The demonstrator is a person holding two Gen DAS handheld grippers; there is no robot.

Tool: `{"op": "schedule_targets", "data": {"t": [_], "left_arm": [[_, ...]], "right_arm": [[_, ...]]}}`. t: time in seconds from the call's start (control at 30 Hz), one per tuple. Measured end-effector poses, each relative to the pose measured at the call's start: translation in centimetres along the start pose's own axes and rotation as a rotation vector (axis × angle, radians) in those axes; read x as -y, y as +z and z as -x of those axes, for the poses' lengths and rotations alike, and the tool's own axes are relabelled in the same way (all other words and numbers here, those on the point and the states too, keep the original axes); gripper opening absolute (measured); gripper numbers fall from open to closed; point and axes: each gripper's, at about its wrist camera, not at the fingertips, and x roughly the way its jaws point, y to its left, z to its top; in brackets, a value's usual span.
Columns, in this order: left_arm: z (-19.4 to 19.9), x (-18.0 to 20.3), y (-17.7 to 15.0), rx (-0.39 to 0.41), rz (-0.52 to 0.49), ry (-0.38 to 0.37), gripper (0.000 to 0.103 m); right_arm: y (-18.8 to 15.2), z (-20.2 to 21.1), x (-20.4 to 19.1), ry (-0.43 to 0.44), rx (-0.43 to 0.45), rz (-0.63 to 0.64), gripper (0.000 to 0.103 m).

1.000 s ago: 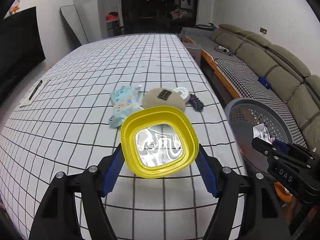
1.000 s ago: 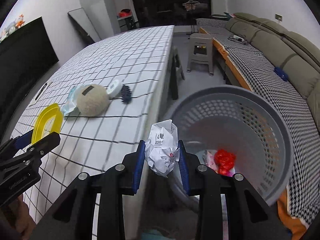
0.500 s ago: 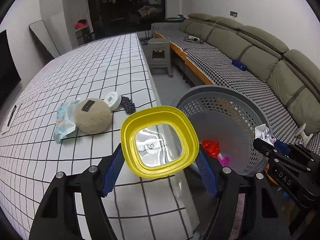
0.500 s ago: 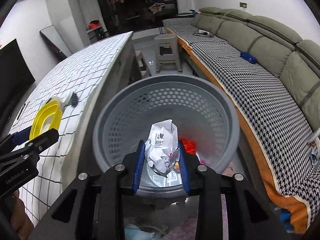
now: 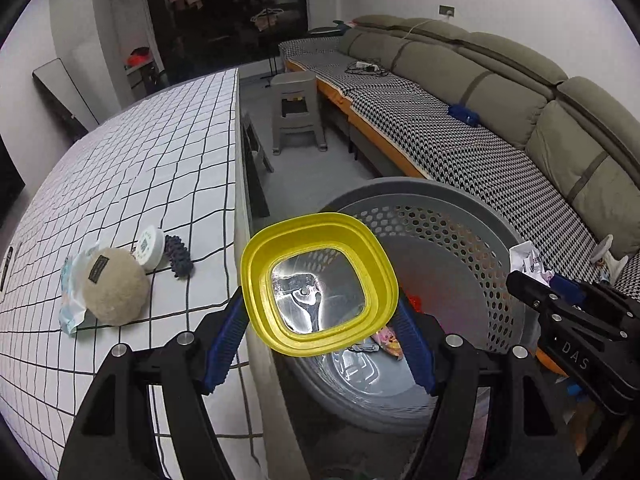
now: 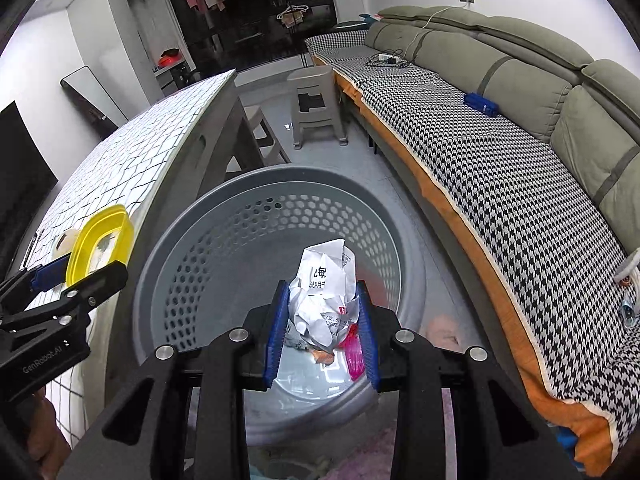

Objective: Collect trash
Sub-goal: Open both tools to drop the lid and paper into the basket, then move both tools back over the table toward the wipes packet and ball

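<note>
Left gripper [image 5: 320, 320]: clamped on one yellow tub [image 5: 318, 282], at basket [image 5: 472, 204] rim.
Right gripper [image 6: 322, 330]: clamped on one paper wad [image 6: 324, 292], over basket.

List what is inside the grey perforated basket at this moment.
Inside the grey basket, on its bottom, lie a red-pink wrapper, an orange scrap and something grey. The crumpled paper in the right gripper covers part of the bottom.
</note>
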Motion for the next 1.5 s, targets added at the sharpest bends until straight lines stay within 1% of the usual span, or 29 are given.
{"op": "schedule_targets", "data": {"t": [0.3,0.47,0.53,0.6,0.63,1.23,1.5], "left_arm": [[-2.5,0.4,0.3,-0.047,-0.002,0.005,0.069],[-2.9,-0.1,0.3,-0.059,0.014,0.01,0.071],[-3.0,-0.2,0.2,-0.063,0.018,0.01,0.076],[-2.9,-0.2,0.2,-0.059,0.019,0.012,0.078],[-2.9,-0.2,0.3,-0.058,0.019,0.013,0.078],[-2.3,-0.4,0.3,-0.045,0.019,0.013,0.078],[-1.9,-0.5,0.2,-0.037,0.02,0.002,0.078]], "right_arm": [[0.9,-2.4,0.4,0.023,-0.028,0.004,0.032],[0.9,-2.9,0.2,0.023,-0.028,0.011,0.033],[0.9,-2.9,0.0,0.023,-0.02,0.013,0.04],[0.8,-2.6,0.0,0.023,0.002,0.008,0.059],[0.8,-2.5,0.0,0.023,0.008,0.005,0.06],[0.3,-2.3,0.2,0.038,0.002,-0.016,0.06],[-0.1,-2.1,0.0,0.026,-0.006,-0.021,0.06]]}}
